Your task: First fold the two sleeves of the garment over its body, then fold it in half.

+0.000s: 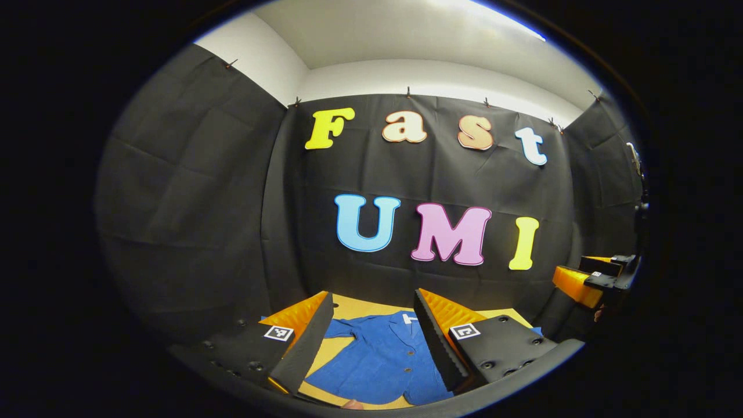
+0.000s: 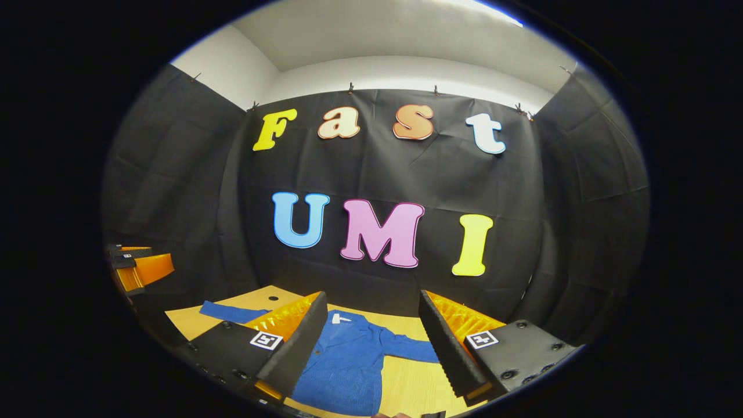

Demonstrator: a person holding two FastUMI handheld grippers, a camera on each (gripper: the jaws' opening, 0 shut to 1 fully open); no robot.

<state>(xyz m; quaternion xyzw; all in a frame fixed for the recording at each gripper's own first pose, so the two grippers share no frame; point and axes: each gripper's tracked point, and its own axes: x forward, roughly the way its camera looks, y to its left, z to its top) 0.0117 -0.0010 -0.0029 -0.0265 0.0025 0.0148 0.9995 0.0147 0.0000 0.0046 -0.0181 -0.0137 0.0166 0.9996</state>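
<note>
Both grippers, left [image 1: 371,342] and right [image 2: 371,348], fingers apart, hover above the spread garment [image 1: 383,363].
Neither sleeve [image 2: 409,348] is folded; next, grasp the 3 o'clock cuff on the desk [image 2: 186,322].

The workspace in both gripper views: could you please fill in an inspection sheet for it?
Surface: light wooden table, a small dark hole near its far left corner.
Job's things: blue buttoned garment lying flat, sleeves spread out, none folded yet.
Clutter: nothing seen.
Grippers: left claw open, above the garment; right claw open, above the garment; neither touches cloth.
Cables: nothing seen.
Surroundings: black cloth wall, white ceiling above.
</note>
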